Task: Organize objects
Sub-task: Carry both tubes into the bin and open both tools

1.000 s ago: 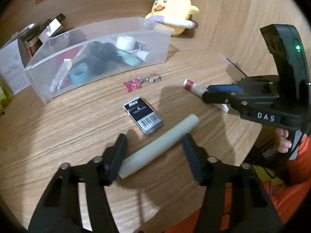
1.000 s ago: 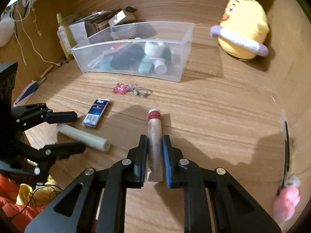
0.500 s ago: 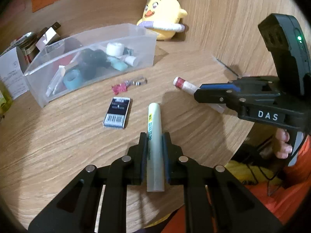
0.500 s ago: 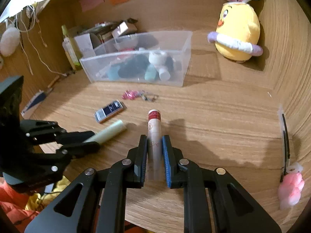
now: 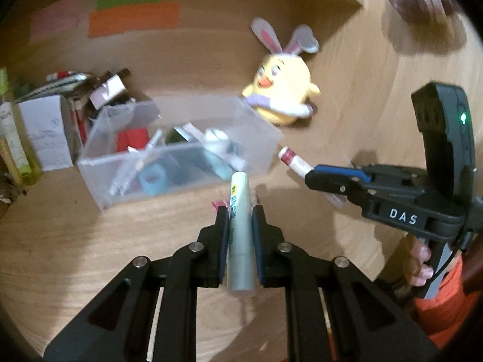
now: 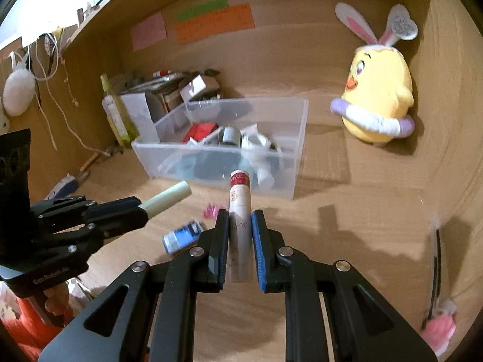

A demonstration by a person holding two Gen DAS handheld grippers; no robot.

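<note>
Here, left gripper (image 5: 239,211) pinches a pale green tube (image 5: 239,226); right gripper (image 6: 240,214) pinches a red-capped tube (image 6: 240,208). Both tubes off the desk, before the clear bin (image 6: 297,150). Bin contents blurred; keychain (image 6: 210,211) partly hidden.

1. Both wrist views are fisheye: straight lines bow outward and the corners fall into a black vignette.
2. Lighting is warm and dim overall; the brightest patch is a white glare at the top left corner of the right wrist view.
3. Motion blur softens both pictures, most strongly in the left wrist view, where the bin (image 5: 178,150) and plush (image 5: 282,90) smear.
4. Dark, soft-edged shadows of the grippers fall on the desk (image 6: 347,226) toward its right edge.
5. A green indicator light glows on the right gripper (image 5: 311,178) in the left wrist view.
</note>
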